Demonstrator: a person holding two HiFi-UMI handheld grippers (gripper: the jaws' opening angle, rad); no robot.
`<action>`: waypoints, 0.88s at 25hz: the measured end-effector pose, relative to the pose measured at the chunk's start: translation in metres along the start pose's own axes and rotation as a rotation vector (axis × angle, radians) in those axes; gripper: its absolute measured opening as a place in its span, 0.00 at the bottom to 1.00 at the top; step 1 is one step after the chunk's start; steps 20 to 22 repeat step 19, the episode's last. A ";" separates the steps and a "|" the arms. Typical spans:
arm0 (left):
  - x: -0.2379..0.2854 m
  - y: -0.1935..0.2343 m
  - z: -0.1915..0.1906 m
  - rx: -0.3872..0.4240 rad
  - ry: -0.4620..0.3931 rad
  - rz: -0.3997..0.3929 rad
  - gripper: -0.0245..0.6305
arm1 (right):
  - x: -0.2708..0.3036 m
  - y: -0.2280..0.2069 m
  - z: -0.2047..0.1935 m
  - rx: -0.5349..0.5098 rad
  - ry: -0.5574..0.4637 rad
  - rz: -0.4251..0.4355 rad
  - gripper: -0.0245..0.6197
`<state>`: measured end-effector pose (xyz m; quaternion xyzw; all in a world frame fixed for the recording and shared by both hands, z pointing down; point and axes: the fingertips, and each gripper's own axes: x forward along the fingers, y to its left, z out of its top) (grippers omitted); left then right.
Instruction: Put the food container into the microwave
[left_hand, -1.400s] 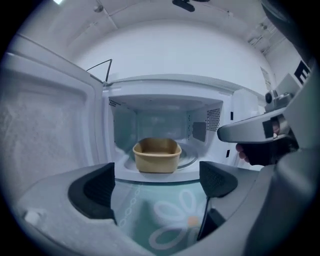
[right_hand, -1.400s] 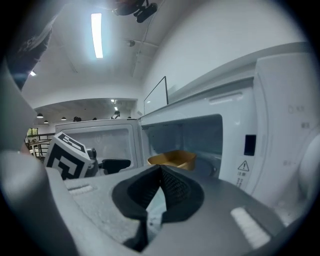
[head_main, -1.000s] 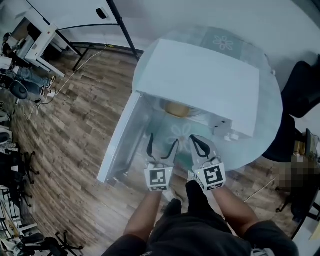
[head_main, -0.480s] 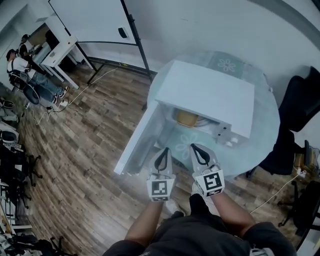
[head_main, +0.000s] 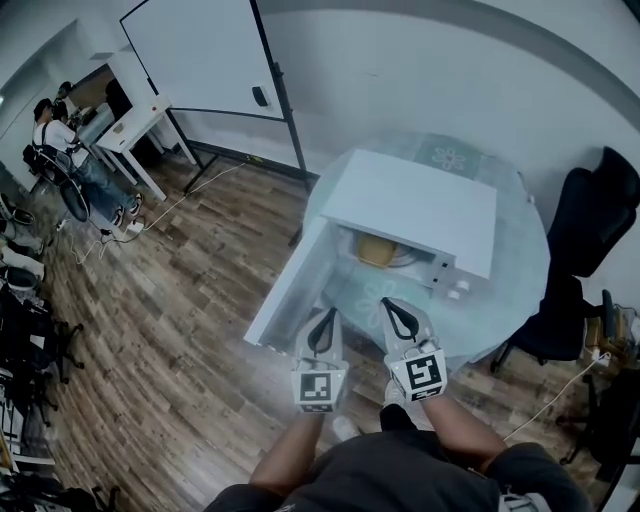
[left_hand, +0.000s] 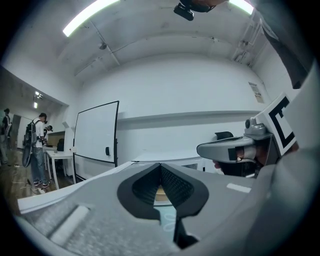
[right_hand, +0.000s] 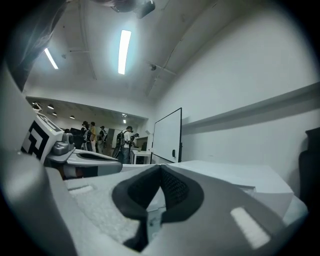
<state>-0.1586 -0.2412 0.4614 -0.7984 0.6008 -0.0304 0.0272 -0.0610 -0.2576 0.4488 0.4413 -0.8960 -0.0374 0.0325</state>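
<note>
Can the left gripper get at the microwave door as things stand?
Probably yes. The door stands open at the left of the microwave, just ahead of the left gripper, with nothing between them. Its jaws are shut and empty.

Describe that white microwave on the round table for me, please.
The microwave is a plain white box that looks like smooth painted metal. It stands upright on the round table, which has a flower-patterned top. Its door hangs wide open to the left in the head view, baring the cavity, where a yellowish food container sits.
</note>
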 end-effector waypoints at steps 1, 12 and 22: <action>-0.003 0.000 0.002 -0.002 -0.005 0.001 0.04 | -0.002 0.001 0.003 0.000 -0.005 -0.004 0.04; -0.043 0.016 0.023 -0.001 -0.045 0.033 0.04 | -0.017 0.030 0.030 0.008 -0.047 0.007 0.04; -0.061 0.019 0.030 -0.001 -0.054 0.033 0.04 | -0.026 0.047 0.040 -0.009 -0.053 0.018 0.04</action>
